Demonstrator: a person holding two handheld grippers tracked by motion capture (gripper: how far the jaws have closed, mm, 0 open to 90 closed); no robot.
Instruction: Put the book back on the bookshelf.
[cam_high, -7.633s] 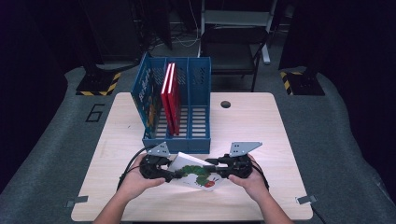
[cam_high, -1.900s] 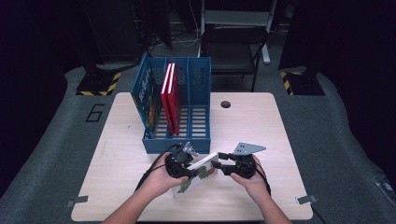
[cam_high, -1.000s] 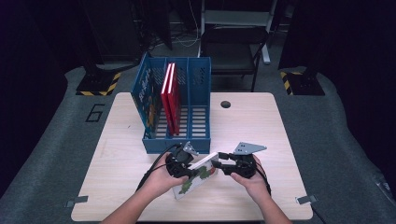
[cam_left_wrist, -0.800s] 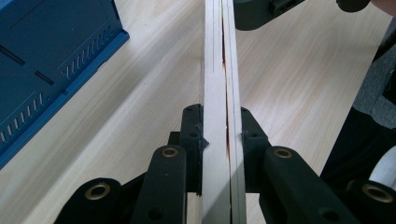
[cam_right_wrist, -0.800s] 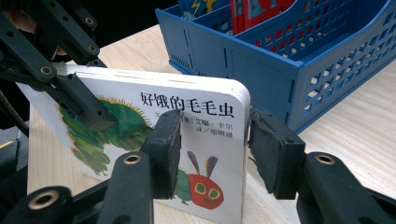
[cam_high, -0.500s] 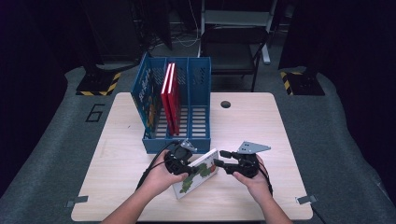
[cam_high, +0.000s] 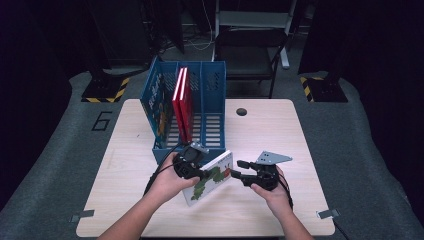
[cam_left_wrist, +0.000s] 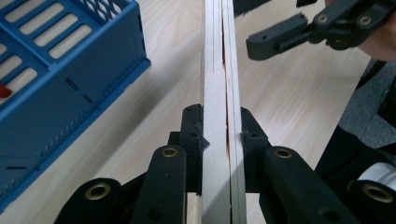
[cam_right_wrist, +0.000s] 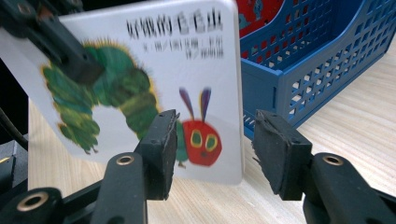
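Jaws of the left gripper (cam_left_wrist: 217, 140) clamp the book (cam_high: 210, 176) on edge; right gripper (cam_right_wrist: 212, 149) gapes.

In the left gripper view the book (cam_left_wrist: 219, 93) shows only its edge, and its top runs off the frame. In the right gripper view the cover's title is blurred past reading, and the left gripper (cam_right_wrist: 56, 42) hides part of the caterpillar. The blue rack (cam_right_wrist: 317, 56) is cut off at the right edge.
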